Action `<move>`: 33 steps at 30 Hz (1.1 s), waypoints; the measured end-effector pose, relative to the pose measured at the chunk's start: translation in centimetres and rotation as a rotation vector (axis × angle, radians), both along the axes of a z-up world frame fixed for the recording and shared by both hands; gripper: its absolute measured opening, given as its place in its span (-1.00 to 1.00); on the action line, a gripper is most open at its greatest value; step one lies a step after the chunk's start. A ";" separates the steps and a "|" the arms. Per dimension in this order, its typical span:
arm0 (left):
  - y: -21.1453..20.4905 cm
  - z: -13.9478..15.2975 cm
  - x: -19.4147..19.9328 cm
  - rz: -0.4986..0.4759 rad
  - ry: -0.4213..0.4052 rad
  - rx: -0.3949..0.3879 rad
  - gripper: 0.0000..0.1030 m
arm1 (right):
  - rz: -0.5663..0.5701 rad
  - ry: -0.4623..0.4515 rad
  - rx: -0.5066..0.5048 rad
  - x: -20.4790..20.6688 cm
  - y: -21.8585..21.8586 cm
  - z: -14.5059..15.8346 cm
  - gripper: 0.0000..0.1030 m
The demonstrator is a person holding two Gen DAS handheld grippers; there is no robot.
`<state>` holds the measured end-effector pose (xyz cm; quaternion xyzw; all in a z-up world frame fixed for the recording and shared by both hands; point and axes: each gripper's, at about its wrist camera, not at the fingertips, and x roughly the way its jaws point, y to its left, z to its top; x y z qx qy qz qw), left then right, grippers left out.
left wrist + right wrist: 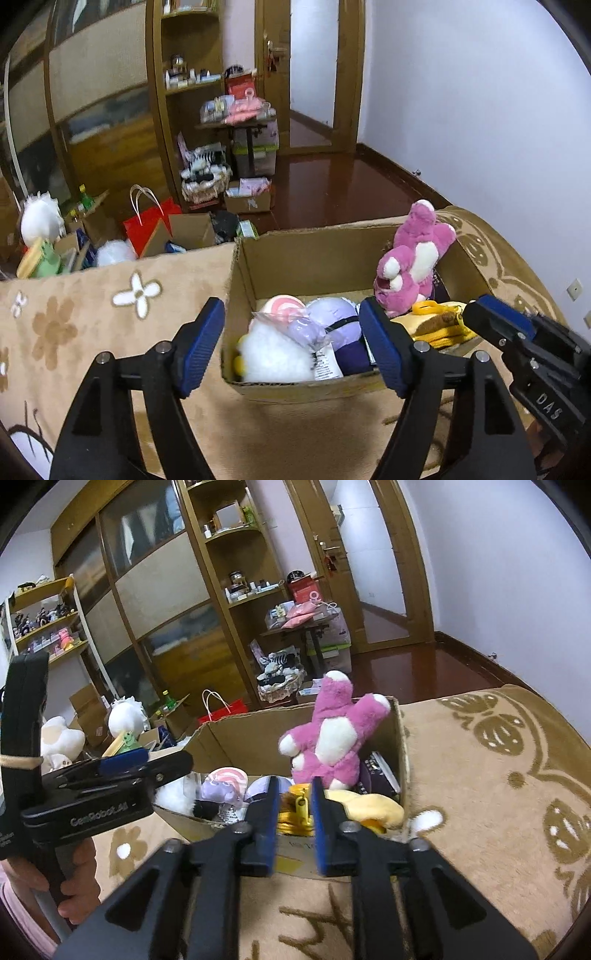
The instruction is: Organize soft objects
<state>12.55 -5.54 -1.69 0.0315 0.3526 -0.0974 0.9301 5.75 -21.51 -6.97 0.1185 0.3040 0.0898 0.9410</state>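
Cardboard box (332, 254) on the tan blanket (110, 314) is the landmark; plush already inside: pink bear (413, 258) propped vs its far-right wall, white plush (273, 354) at near-left corner, yellow one (439, 325) near-right. Left tongs (291, 343) wide, empty, over near rim. Right tongs (293, 819) narrow gap, nothing gripped. Looks like drop-off step; next: fetch more plush. Floor clutter behind box.

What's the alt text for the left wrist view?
An open cardboard box sits on a tan flowered blanket, holding a white plush, a purple plush, a yellow plush and a pink bear leaning on its far right wall. The left tool hangs open before it, empty; the right tool enters from the right.
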 end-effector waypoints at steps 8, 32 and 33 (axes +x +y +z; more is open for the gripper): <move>0.9 1.6 -3.2 0.035 -0.050 0.013 0.76 | -0.029 -0.031 -0.028 -2.3 -0.4 2.1 0.25; 4.5 4.5 -12.6 0.091 -0.112 0.045 0.84 | -0.097 -0.105 -0.082 -10.2 -1.4 7.3 1.00; 4.6 4.6 -12.8 0.092 -0.114 0.046 0.84 | -0.103 -0.106 -0.083 -10.5 -1.4 7.3 1.00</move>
